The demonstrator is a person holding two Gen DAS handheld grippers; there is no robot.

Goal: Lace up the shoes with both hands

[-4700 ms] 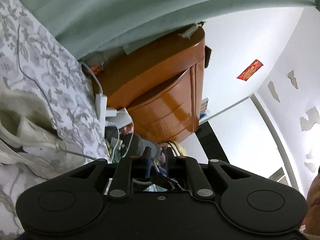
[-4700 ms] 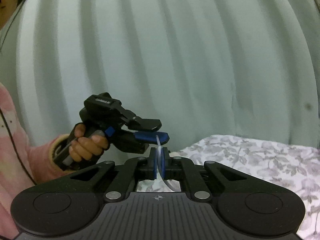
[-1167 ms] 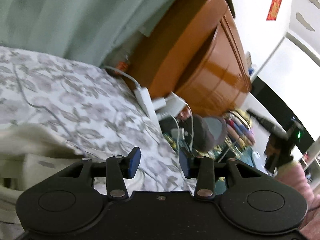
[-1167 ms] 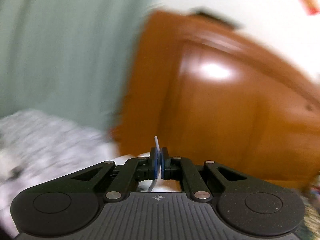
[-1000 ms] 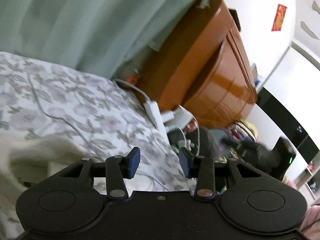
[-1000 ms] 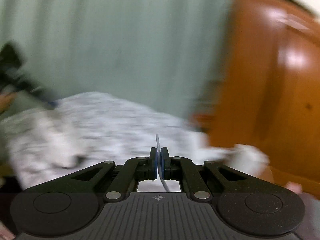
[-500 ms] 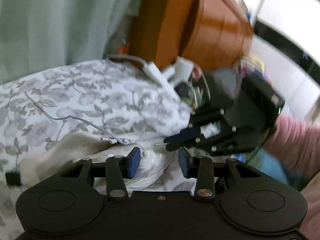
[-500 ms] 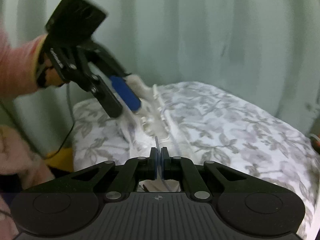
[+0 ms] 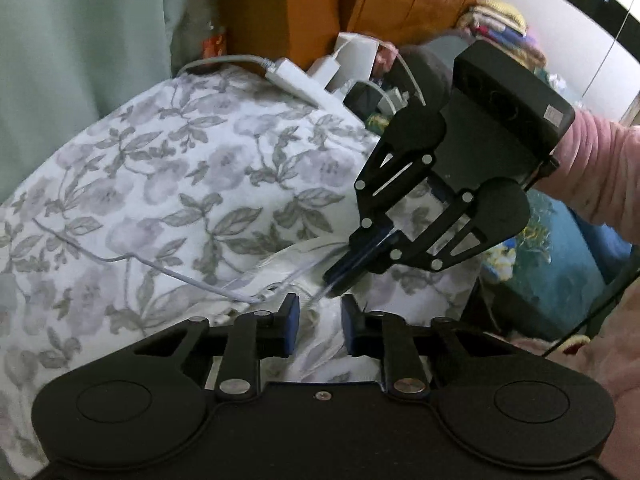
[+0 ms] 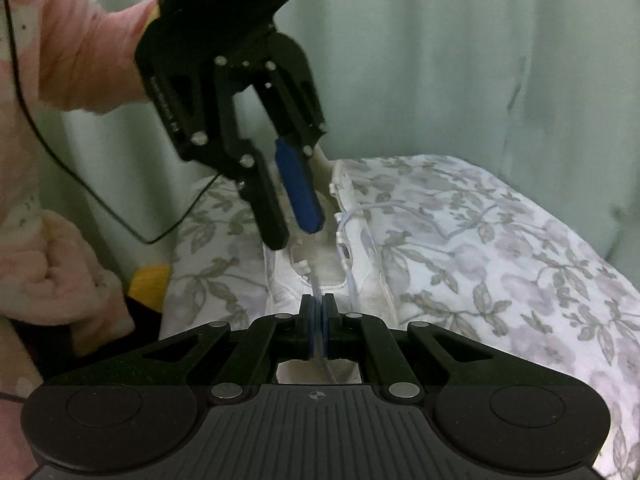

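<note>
Pinching the lace [image 10: 316, 286] tip shut-tight, the right claw [image 10: 319, 330] hangs over the shoe [image 10: 320, 264] on the bed [image 10: 500, 240] — the left claw [image 10: 294, 220], agape and empty, hovers beside it — so aim squarely at an eyelet, keeping the lace taut.

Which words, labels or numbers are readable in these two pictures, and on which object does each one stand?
No text can be read with certainty.
Pale printing runs along the side of the black left gripper: too blurred to read.
A small pale label sits on the back corner of the black right gripper: too small to read.
The white shoe and the grey-flowered white bedsheet show no text.
</note>
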